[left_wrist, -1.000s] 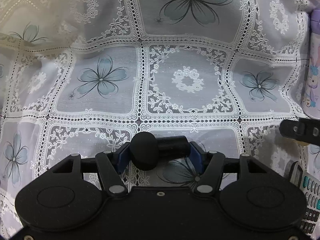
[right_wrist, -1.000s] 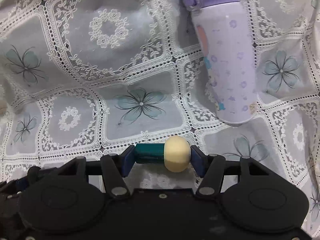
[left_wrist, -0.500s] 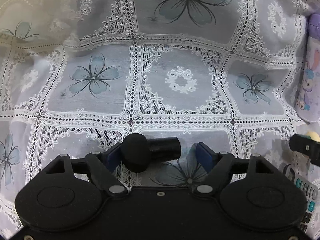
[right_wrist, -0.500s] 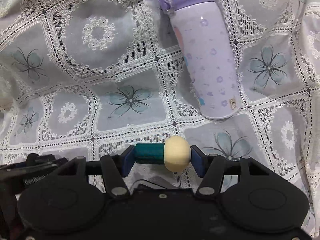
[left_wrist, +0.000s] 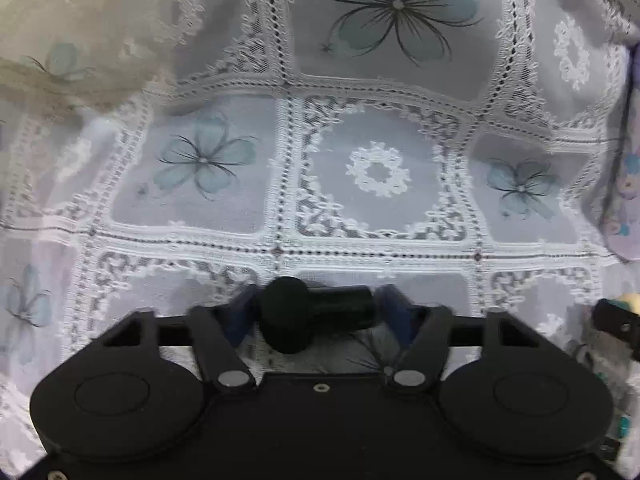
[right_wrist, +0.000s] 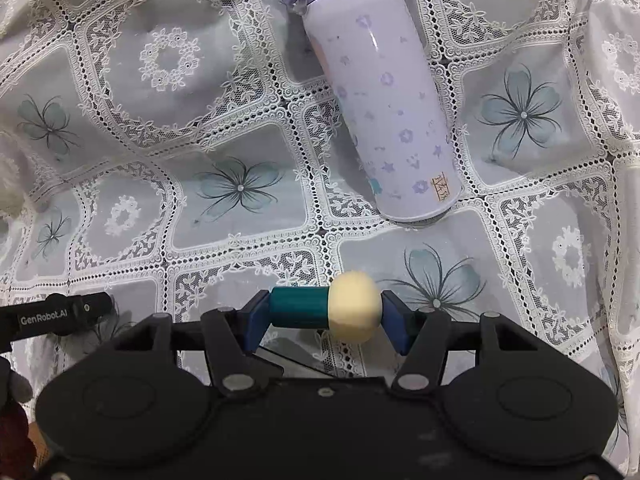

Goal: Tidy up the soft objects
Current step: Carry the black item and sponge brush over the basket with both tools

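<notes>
In the left wrist view a black mushroom-shaped piece (left_wrist: pixel 288 320) lies crosswise between the blue pads of my left gripper (left_wrist: pixel 316 312). Its jaws are closing and both pads touch its ends. My right gripper (right_wrist: pixel 324 312) is shut on a similar piece with a teal stem and a cream head (right_wrist: pixel 352 306), held crosswise just above the lace tablecloth (right_wrist: pixel 160 140). One finger of the left gripper (right_wrist: pixel 60 316) shows at the lower left of the right wrist view. The right gripper's tip (left_wrist: pixel 616 316) shows at the right edge of the left wrist view.
A lilac bottle with a purple lid (right_wrist: pixel 380 112) lies on its side on the cloth beyond the right gripper; its side shows at the edge (left_wrist: pixel 624 184). A blurred calculator (left_wrist: pixel 620 424) lies at the lower right. Something dark red and grey (right_wrist: pixel 12 420) sits at the lower left edge.
The left jaws opened off the black piece's right end, then closed on it again. The right gripper slid sideways, so the bottle drifted left in its view and the left gripper's finger appeared.
</notes>
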